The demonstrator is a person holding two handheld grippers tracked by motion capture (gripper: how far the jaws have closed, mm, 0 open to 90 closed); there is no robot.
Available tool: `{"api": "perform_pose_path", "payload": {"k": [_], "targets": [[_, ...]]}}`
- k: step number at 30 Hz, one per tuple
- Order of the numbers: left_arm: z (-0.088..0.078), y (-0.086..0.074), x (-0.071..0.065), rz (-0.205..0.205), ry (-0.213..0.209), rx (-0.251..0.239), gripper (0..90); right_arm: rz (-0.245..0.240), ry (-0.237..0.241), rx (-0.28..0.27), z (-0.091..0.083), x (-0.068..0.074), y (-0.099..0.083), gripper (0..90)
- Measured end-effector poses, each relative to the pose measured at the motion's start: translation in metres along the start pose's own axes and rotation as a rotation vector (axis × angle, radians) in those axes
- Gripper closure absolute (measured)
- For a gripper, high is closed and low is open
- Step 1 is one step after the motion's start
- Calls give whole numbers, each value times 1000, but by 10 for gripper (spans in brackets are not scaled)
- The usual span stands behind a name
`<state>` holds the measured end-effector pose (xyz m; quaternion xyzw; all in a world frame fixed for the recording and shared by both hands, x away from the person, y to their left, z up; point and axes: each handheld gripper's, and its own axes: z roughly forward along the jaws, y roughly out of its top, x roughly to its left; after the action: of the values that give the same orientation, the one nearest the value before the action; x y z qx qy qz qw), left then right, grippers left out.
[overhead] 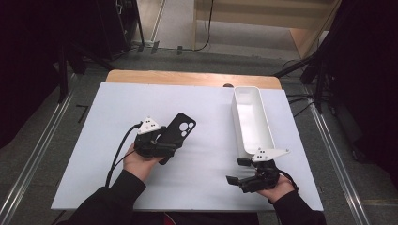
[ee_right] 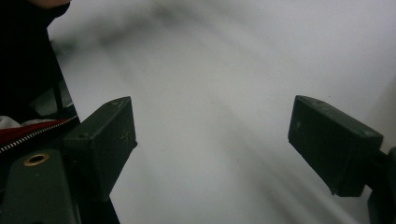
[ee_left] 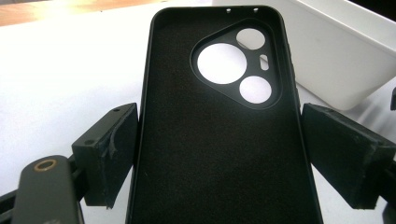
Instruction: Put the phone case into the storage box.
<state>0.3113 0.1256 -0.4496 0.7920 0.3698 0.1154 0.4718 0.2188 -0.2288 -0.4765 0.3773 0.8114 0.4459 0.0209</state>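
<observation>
Black and soft-lined, the rubbery phone case with its three round camera holes [ee_left: 219, 130] sits between the two pads of my left gripper [ee_left: 219, 158], inner side up. In the left gripper view both pads press against its long edges, one on each side, so I have it clamped across its width. From the high view the case [overhead: 177, 130] slants up and away from my left gripper [overhead: 157, 140], its camera end pointing toward the middle of the white table board [overhead: 94, 140] and lifted off it at that end as far as I can judge.

The long white plastic bin [overhead: 251, 119] stands on the right part of the board, well apart from the case; in the left gripper view a corner of it [ee_left: 345, 56] shows beyond the case.

My right gripper [overhead: 241, 171] rests low near the front right of the board, just before the near end of the bin. Its jaws stand wide apart with nothing between them; in the right gripper view the two dark pads [ee_right: 105, 140] frame only the blurred white board [ee_right: 224, 116].
</observation>
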Motion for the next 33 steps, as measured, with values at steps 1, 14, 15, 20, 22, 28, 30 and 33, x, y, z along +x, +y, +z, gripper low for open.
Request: {"api": "perform_pose_path", "payload": {"k": [1, 14, 15, 20, 22, 28, 30, 33], "targets": [[0, 0, 0, 4, 3, -4, 135, -7, 1, -3, 0, 0, 0, 134], [0, -5, -8, 10, 45, -36, 135, 28, -26, -50, 1, 8, 15, 133], [0, -5, -9, 9, 51, -42, 135, 37, -39, -49, 2, 9, 17, 133], [-1, -5, -11, 15, 77, -68, 135, 58, -42, -26, 6, 11, 25, 133], [-1, -6, -13, 9, 85, -82, 135, 81, -30, -25, 8, 11, 29, 133], [-1, -9, -16, 1, 101, -107, 134, 134, -30, -47, 11, 11, 44, 134], [-1, -10, -17, -5, 108, -116, 134, 144, -34, -60, 12, 11, 48, 134], [0, -11, -18, -10, 107, -121, 134, 158, -33, -78, 12, 11, 56, 134]]}}
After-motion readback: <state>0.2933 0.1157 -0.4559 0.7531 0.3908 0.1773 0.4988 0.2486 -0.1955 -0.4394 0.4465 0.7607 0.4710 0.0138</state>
